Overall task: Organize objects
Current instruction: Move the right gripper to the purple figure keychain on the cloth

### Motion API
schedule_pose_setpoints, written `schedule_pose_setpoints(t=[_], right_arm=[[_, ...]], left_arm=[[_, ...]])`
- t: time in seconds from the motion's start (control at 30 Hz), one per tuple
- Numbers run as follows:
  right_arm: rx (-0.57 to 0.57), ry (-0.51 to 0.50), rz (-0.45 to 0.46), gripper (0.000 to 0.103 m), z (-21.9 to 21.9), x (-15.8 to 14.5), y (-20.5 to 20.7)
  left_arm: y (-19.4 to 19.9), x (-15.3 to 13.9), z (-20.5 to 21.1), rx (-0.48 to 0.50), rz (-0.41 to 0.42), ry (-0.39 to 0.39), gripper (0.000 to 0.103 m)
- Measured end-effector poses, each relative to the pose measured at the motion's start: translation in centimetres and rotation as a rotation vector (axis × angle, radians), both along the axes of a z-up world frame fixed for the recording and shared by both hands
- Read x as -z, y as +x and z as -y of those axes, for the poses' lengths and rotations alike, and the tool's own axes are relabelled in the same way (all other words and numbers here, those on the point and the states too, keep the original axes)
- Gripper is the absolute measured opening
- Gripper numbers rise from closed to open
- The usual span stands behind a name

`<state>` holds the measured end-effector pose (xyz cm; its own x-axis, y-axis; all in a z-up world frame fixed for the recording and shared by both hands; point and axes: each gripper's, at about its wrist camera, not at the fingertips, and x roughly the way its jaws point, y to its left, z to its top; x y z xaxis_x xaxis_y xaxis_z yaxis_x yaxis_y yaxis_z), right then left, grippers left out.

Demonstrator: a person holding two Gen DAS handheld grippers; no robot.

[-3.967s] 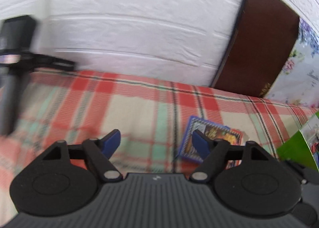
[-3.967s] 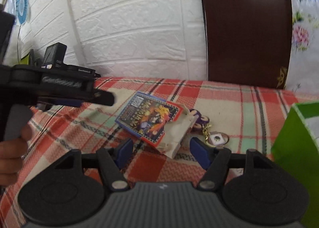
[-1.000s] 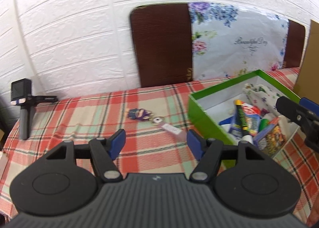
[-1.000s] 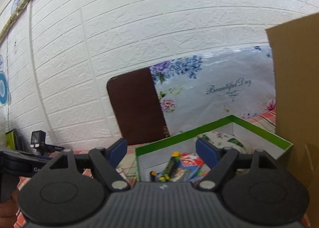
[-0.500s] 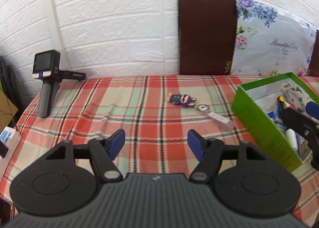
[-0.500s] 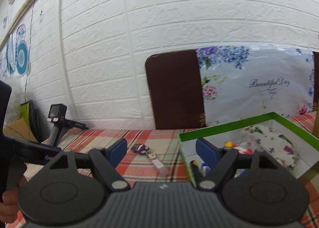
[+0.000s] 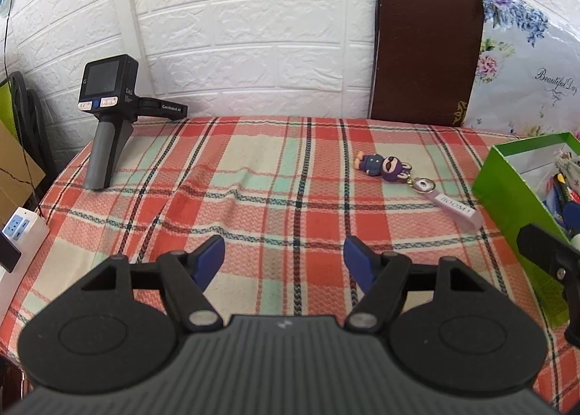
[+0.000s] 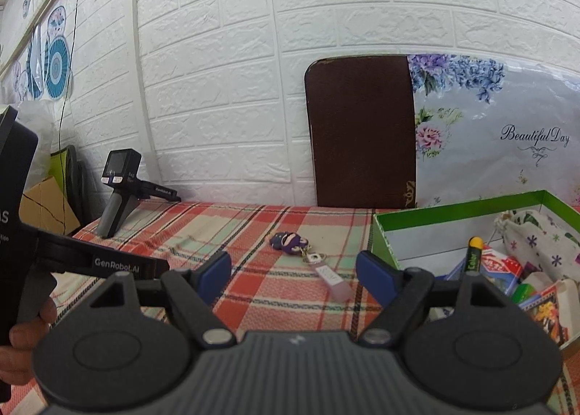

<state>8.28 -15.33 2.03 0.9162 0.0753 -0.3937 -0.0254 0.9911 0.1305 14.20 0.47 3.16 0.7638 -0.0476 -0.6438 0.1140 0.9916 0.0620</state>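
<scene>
Hovering over the plaid-covered surface (image 7: 253, 175), both hand-held grippers carry nothing.

Left hand-held gripper (image 7: 283, 259) has its jaws opening, with only cloth showing between the blue pads; the right hand-held gripper (image 8: 293, 274) stands wide apart and grips nothing too. A purple figure keychain (image 7: 384, 165) lies on the cloth, its pale strap (image 7: 455, 211) pointing toward the green box (image 7: 514, 193), near it but not touching. Inside the box (image 8: 453, 215) sit a floral pouch (image 8: 540, 237), a yellow-capped marker (image 8: 473, 255) and colourful packets. A spare handheld device (image 7: 108, 117) stands upright at the far left corner by the white brick wall (image 7: 253, 34).
</scene>
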Motion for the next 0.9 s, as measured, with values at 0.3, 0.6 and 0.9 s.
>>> schedule_pose_setpoints(t=[0.3,0.6,0.9], right_arm=[[-0.062,-0.020,-0.068,0.078,-1.7,1.5,3.3],[-0.047,-0.124,-0.202,0.077,-2.2,4.9,15.7],[-0.148,-0.033,-0.290,0.036,-2.1,6.9,17.5]], left_arm=[[1.7,2.5,-2.3,-0.056,-0.045,-0.001,0.074],[3.6,3.8,-5.2,-0.104,-0.103,-0.066,0.074],[4.2,4.4,-5.9,-0.073,-0.156,-0.165,0.074]])
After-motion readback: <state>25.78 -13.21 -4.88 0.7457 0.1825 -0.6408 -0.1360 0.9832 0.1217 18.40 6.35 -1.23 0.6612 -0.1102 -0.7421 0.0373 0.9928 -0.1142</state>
